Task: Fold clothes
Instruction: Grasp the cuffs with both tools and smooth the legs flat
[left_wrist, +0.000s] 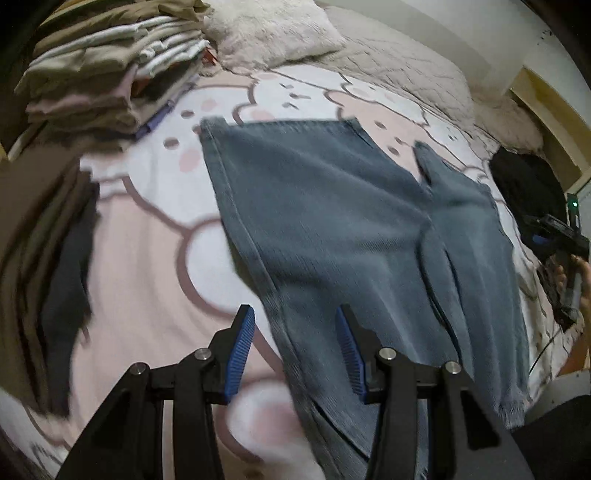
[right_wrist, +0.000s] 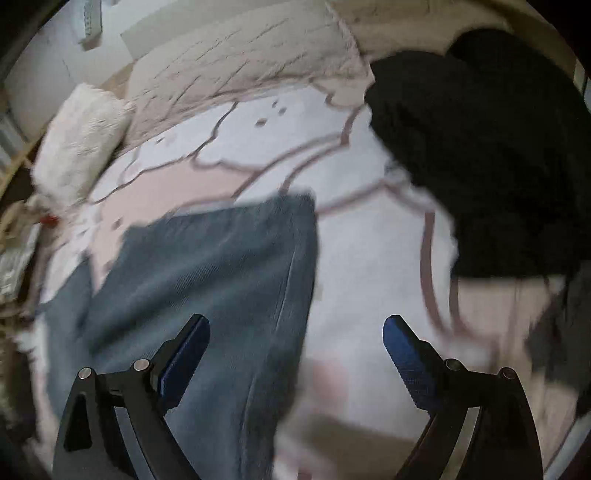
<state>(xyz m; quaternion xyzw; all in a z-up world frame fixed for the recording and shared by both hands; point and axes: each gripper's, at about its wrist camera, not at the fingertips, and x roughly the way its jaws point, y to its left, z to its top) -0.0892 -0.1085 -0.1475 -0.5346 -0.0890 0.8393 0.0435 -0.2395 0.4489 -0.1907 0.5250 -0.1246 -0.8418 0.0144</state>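
Blue-grey jeans (left_wrist: 332, 229) lie spread flat on the pink and white bedspread (left_wrist: 147, 240). My left gripper (left_wrist: 295, 325) is open above the jeans' left seam near the near end, holding nothing. In the right wrist view the jeans (right_wrist: 221, 277) lie left of centre. My right gripper (right_wrist: 295, 332) is wide open above the jeans' right edge and the bedspread (right_wrist: 369, 240), empty. The right gripper also shows at the far right of the left wrist view (left_wrist: 561, 236), held by a hand.
A stack of folded clothes (left_wrist: 110, 74) stands at the back left. Unfolded brown and dark clothes (left_wrist: 48, 258) lie at the left. A black garment (right_wrist: 480, 147) lies at the right. A fluffy white pillow (left_wrist: 273, 29) and a beige quilt (right_wrist: 240, 55) lie at the head of the bed.
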